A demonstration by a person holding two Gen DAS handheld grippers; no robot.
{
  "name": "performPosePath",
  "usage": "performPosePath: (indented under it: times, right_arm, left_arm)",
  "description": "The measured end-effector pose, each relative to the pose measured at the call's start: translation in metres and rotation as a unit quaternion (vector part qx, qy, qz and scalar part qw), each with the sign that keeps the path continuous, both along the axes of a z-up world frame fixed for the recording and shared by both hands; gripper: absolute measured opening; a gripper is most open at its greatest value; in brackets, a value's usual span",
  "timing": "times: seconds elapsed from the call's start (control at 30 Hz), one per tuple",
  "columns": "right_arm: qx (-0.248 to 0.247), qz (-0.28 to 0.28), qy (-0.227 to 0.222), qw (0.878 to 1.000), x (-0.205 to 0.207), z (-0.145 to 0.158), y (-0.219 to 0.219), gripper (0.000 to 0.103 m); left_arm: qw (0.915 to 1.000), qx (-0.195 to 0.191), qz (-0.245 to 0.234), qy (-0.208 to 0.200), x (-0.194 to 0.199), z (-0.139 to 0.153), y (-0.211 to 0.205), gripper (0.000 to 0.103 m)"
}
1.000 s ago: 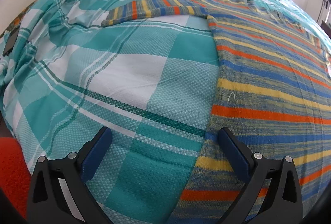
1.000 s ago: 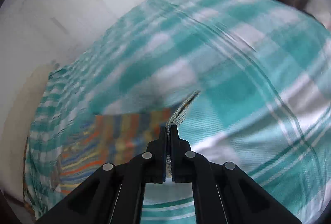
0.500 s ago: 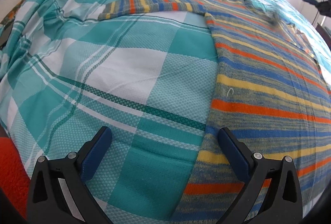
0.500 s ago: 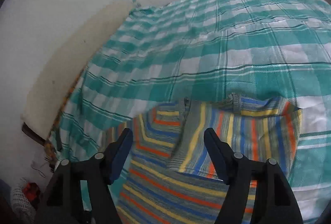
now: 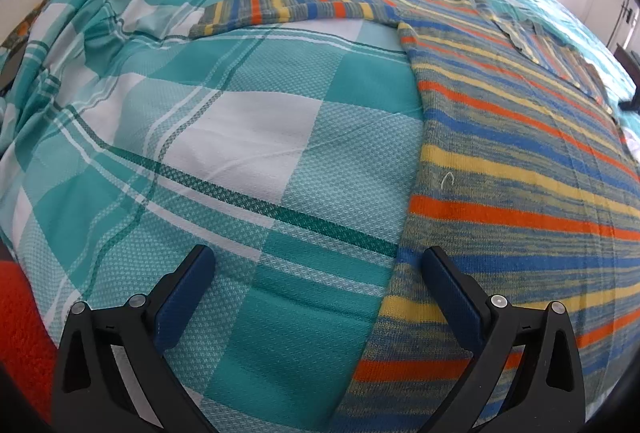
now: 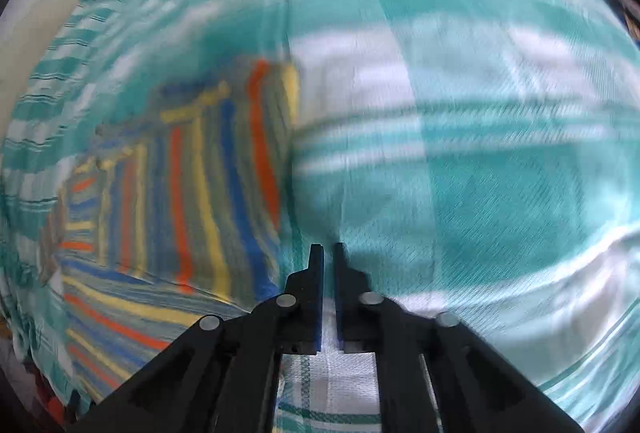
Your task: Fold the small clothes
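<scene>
On teal plaid bedspread (image 5: pixel 248 137), flat striped sweater (image 5: pixel 520 169).

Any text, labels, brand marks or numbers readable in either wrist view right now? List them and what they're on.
None readable.
Striped sweater: stripes only, no tag or logo in view; the small white curl on it is a loose thread, not a letter.
Checked bedsheet: pattern only, no print.
Left gripper and right gripper: plain black, no markings visible.
The right wrist view is motion-blurred, so any small print there could not be read.
</scene>
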State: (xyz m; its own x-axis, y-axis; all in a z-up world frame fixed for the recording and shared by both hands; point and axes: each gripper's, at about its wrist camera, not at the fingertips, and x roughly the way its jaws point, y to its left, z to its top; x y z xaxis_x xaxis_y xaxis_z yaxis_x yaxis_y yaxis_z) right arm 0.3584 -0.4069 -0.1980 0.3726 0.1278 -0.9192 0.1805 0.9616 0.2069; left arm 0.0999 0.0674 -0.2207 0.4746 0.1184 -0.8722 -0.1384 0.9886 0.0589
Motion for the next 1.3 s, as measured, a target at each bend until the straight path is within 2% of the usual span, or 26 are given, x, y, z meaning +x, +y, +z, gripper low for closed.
performPosePath:
  times: [0.13, 0.23, 0.27, 0.33, 0.37, 0.4, 0.47, 0.5, 0.57, 0.67, 0.77, 0.83, 0.9, 0.93, 1.07, 1.17, 1.3]
  right_arm:
    - [0.022, 0.052, -0.037, 0.998, 0.022, 0.023, 0.021, 0.011]
    - [0.028, 0.051, -0.031, 0.998, 0.046, 0.007, 0.036, 0.020]
    - [0.012, 0.036, -0.013, 0.999, 0.053, -0.007, 0.035, 0.024]
    - [-0.023, 0.006, 0.017, 1.000, 0.057, -0.029, 0.032, 0.016]
    - [-0.025, -0.017, 0.005, 1.000, 0.055, -0.027, 0.027, 0.010]
    - [-0.039, -0.035, -0.005, 0.999, 0.051, -0.022, 0.026, 0.009]
    - [-0.081, -0.035, -0.012, 0.996, 0.042, -0.010, 0.031, 0.017]
    - [-0.094, -0.022, -0.019, 0.995, 0.035, -0.002, 0.036, 0.017]
    - [-0.070, 0.024, -0.041, 0.996, 0.011, 0.017, 0.050, 0.017]
    - [-0.026, 0.105, -0.048, 0.993, -0.044, 0.029, 0.079, 0.018]
    - [-0.003, 0.169, -0.021, 0.985, -0.102, 0.016, 0.109, 0.018]
    - [-0.016, 0.188, 0.016, 0.982, -0.154, -0.004, 0.122, 0.018]
    - [-0.039, 0.188, 0.037, 0.981, -0.192, -0.019, 0.125, 0.018]
    - [-0.052, 0.182, 0.033, 0.981, -0.220, -0.022, 0.128, 0.019]
    - [-0.071, 0.128, 0.007, 0.989, -0.277, -0.017, 0.125, 0.025]
    - [-0.078, 0.090, -0.011, 0.993, -0.300, -0.017, 0.126, 0.026]
    - [-0.086, 0.063, -0.023, 0.994, -0.303, -0.021, 0.138, 0.026]
  left_arm:
    - [0.9999, 0.010, 0.000, -0.007, -0.001, -0.001, -0.002, 0.103]
    - [0.9998, 0.015, 0.000, -0.011, -0.003, -0.001, -0.003, 0.103]
    - [0.9998, 0.016, 0.000, -0.011, -0.002, -0.001, -0.003, 0.103]
    - [0.9998, 0.016, 0.000, -0.010, -0.002, -0.001, -0.003, 0.103]
    - [0.9998, 0.015, 0.000, -0.010, -0.002, -0.001, -0.003, 0.103]
    - [0.9998, 0.015, 0.000, -0.010, -0.002, -0.001, -0.004, 0.103]
    - [0.9998, 0.017, 0.000, -0.010, -0.002, -0.001, -0.004, 0.103]
    - [0.9998, 0.017, 0.000, -0.010, -0.002, -0.002, -0.004, 0.103]
    - [0.9998, 0.017, 0.000, -0.010, -0.002, -0.002, -0.004, 0.103]
    - [0.9999, 0.014, 0.000, -0.007, -0.003, -0.002, -0.003, 0.103]
    - [0.9999, 0.013, -0.002, -0.004, -0.005, -0.001, -0.003, 0.103]
    - [0.9999, 0.015, -0.005, -0.002, -0.008, 0.000, -0.002, 0.103]
    - [0.9998, 0.016, -0.008, 0.000, -0.011, 0.001, -0.002, 0.103]
    - [0.9998, 0.018, -0.010, 0.001, -0.013, 0.001, -0.003, 0.103]
    - [0.9997, 0.023, -0.012, 0.002, -0.015, 0.001, -0.004, 0.103]
    - [0.9996, 0.026, -0.011, 0.001, -0.016, 0.001, -0.005, 0.103]
    - [0.9995, 0.030, -0.011, -0.002, -0.017, 0.000, -0.006, 0.103]
